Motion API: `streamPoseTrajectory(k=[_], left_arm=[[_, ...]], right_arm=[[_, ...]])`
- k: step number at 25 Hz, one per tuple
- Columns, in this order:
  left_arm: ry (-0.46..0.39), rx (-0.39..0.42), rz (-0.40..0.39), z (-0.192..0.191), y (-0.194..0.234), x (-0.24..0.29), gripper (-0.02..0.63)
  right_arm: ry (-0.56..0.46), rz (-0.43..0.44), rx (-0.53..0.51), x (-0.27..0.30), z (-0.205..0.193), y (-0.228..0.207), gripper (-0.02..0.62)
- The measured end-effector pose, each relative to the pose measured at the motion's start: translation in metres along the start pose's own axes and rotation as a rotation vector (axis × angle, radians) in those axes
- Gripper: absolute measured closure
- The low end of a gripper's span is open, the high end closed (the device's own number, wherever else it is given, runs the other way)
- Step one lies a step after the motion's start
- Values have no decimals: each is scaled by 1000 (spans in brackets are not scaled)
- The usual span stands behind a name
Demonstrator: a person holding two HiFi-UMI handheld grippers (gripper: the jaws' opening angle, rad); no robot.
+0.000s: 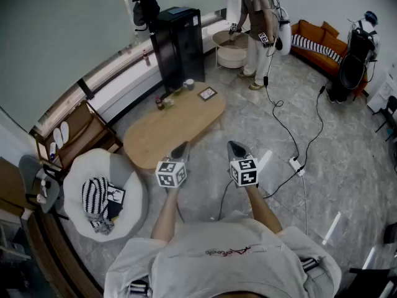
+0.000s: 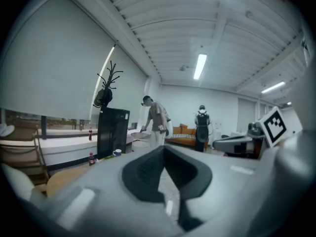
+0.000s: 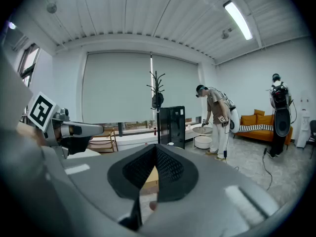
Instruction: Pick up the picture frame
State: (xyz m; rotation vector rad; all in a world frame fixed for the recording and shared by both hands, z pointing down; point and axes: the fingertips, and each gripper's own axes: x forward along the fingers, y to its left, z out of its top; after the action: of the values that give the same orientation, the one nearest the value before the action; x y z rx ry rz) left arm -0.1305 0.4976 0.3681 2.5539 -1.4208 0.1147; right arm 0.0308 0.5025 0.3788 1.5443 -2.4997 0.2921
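Left gripper (image 1: 182,146) and right gripper (image 1: 234,146), closed empty, face 1 table (image 1: 167,132) bearing 1 picture frame (image 1: 207,93).

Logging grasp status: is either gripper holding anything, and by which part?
Nothing is held. The left gripper and right gripper are both shut and empty; the picture frame sits on the table.

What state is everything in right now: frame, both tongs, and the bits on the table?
picture frame: resting on the far end of the table, not held.
left tongs: shut, nothing between them.
right tongs: shut, nothing between them.
mug: upright on the table.
bottle: standing upright on the table.
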Motion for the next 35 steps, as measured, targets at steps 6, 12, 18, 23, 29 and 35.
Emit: streamPoseTrajectory(k=[6,12,18,23,29,35], left_arm=[[-3,11,3,1,-6,2,606],[2,23,6,-4,-15,2,607],[-4,20,9,-4,-23,2,606],[-6,16,14,-5,-34,5,606],[-8,20,19,-5,-53,16,607],[-13,24,28,-4,-73,31,607]], right_arm=[[-7,-9,2,-6,-1,-9,591],[1,2,8,-10,-8,-8,591],[3,6,4,-15,-11,-13,591],[7,20,3,-22,-14,-18,591],[1,33,-4,-33,-15,-36,591],[-7,35,-11,-41,-16,-62,591]])
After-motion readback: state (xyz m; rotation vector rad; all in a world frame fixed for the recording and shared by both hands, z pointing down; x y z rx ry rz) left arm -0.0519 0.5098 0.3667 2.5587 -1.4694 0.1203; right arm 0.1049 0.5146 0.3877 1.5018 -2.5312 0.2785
